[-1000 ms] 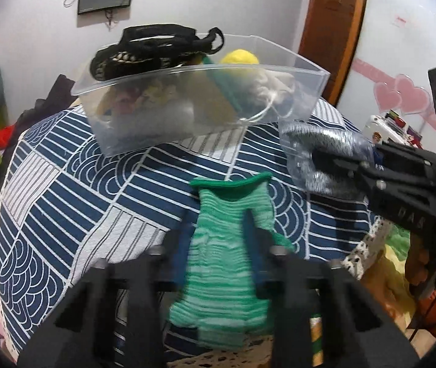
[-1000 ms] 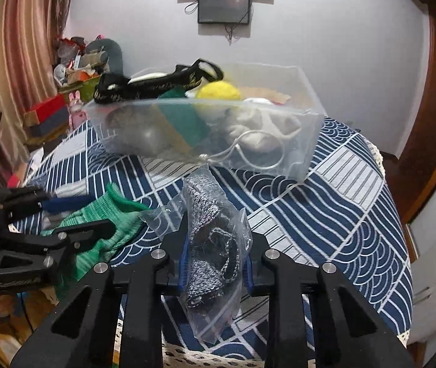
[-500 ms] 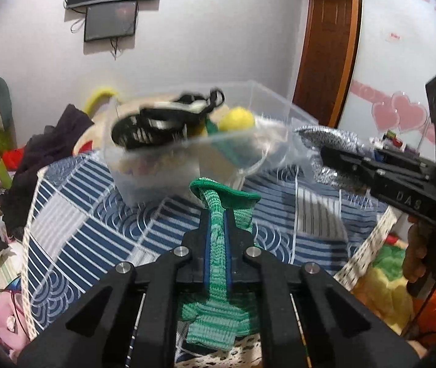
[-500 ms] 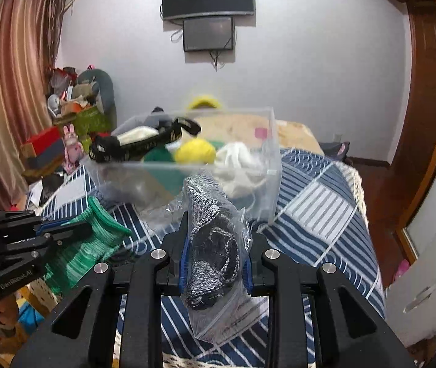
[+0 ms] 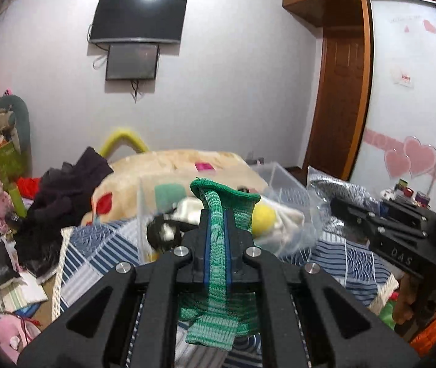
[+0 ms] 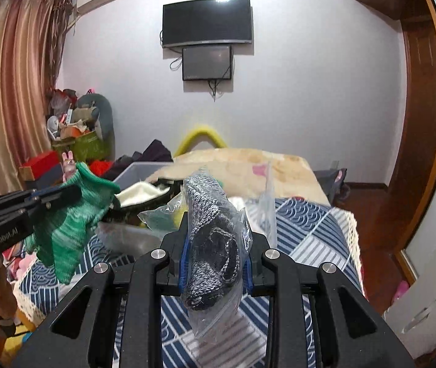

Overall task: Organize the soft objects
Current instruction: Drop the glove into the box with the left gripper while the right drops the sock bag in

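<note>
Two loads aloft: left gripper (image 5: 218,230) clamped on green knit (image 5: 218,263), right gripper (image 6: 215,245) clamped on bagged grey knit (image 6: 213,245). Clear bin (image 5: 282,181) straight ahead on table (image 6: 307,233), roughly equidistant from both.

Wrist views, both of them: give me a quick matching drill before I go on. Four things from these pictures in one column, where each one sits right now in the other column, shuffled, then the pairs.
Things:
1. green knit sock
2. grey knit in a clear bag
3. yellow ball
4. clear plastic bin

Places:
A. resting on the blue patterned cloth
B. pinched in the left hand-held gripper, lifted
C. inside the bin
D. pinched in the right hand-held gripper, lifted

Pairs: 1-B, 2-D, 3-C, 4-A
</note>
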